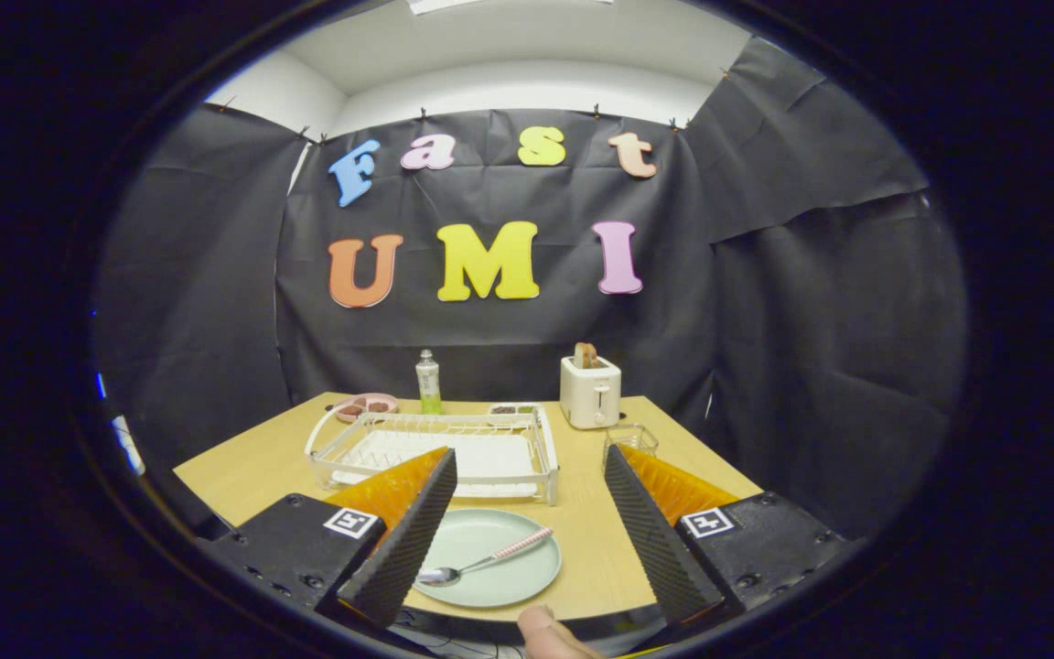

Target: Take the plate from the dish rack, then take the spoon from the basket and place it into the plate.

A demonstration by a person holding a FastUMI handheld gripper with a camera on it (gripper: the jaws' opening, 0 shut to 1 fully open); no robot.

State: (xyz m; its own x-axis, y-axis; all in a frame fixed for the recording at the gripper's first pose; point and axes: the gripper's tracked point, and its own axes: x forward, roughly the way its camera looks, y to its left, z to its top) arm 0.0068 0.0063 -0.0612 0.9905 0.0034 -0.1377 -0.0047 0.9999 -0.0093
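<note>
A: Where do your fingers stand right now?

B: Your gripper (527, 531) is spread wide with nothing between the two fingers (403, 540). They hang above the near part of the wooden table (600, 549), clear of everything on it.

A: And the plate?

B: The pale green plate (490, 560) lies flat on the table, between your fingers and a bit toward the left one, whose tip covers its left rim. It sits just in front of the dish rack (440, 448).

A: The spoon?

B: The spoon (483, 558) lies in the plate, its bowl by the left fingertip and its pink-and-white handle pointing up toward the right rim.

A: What about the basket?

B: The small clear basket (630, 439) stands to the right of the rack, just beyond your right finger.

A: Anything else on the table?

B: A white toaster (590, 392) with a slice of bread in it stands at the back, a bottle (427, 383) with green liquid behind the rack, and a pink dish (366, 405) at the rack's far left corner. A fingertip (545, 631) of yours shows at the table's near edge.
</note>
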